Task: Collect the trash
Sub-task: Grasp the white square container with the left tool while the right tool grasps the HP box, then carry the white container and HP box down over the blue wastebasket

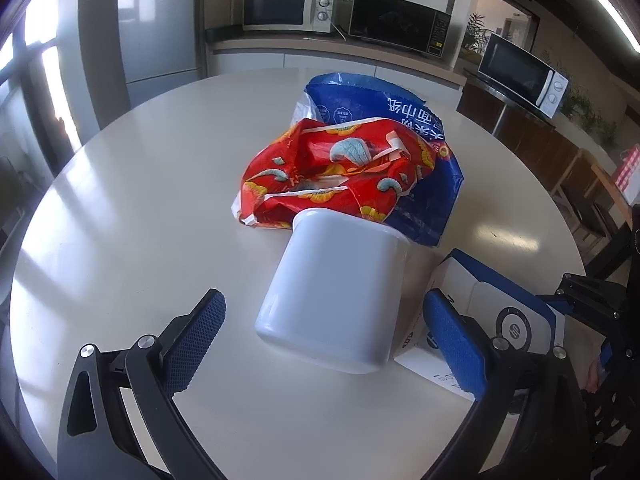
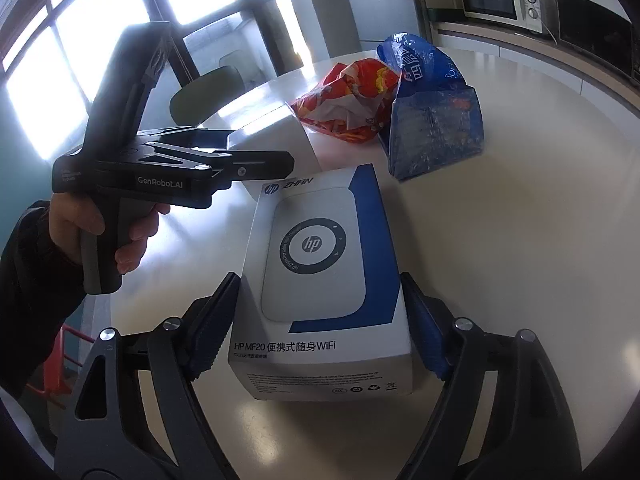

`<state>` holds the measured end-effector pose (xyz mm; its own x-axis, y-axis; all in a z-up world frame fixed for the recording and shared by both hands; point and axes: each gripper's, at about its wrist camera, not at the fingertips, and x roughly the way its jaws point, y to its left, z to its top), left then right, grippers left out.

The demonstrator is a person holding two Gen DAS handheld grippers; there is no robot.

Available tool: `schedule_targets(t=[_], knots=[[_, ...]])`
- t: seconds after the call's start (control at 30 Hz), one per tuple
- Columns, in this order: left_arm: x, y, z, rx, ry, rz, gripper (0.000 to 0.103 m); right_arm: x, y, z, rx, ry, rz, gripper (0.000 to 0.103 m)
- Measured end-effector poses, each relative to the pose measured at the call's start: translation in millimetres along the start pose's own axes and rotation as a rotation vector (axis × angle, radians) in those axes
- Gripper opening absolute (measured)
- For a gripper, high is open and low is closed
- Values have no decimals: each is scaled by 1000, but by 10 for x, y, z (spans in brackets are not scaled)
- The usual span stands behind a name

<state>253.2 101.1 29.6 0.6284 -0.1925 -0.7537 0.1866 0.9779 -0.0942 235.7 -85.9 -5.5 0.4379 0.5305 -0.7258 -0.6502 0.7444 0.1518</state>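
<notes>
step: grasp box | right gripper (image 2: 318, 320) jaws flank white-blue box (image 2: 320, 280) on round table (image 2: 520, 260), pads at both sides, contact unclear | left gripper (image 1: 320, 328) wide open, straddling tipped white tub (image 1: 332, 292), empty | advice: squeeze box squarely, lift level

Office pantry: microwaves (image 1: 290, 9) on a counter (image 1: 320, 46).

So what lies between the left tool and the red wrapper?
The white tub, lying on its side: it runs from between the left tool's open fingers up to the red wrapper. The left wrist view shows it.
</notes>
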Motion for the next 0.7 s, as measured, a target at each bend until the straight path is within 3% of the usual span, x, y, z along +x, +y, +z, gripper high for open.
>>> schedule_targets(t=[0.13,0.23,0.33,0.7], knots=[[26,-3,-4,10,4,-26,92,-65,-15,-32,-9,-12,-26,71],[64,10,-5,13,15,-28,73,-136,-89,-74,12,-23,-35,71],[116,30,-30,13,36,-44,63,-207,-189,-106,40,-34,-46,71],[80,-10,-109,16,19,-21,59,-311,-336,-134,77,-69,-51,71]])
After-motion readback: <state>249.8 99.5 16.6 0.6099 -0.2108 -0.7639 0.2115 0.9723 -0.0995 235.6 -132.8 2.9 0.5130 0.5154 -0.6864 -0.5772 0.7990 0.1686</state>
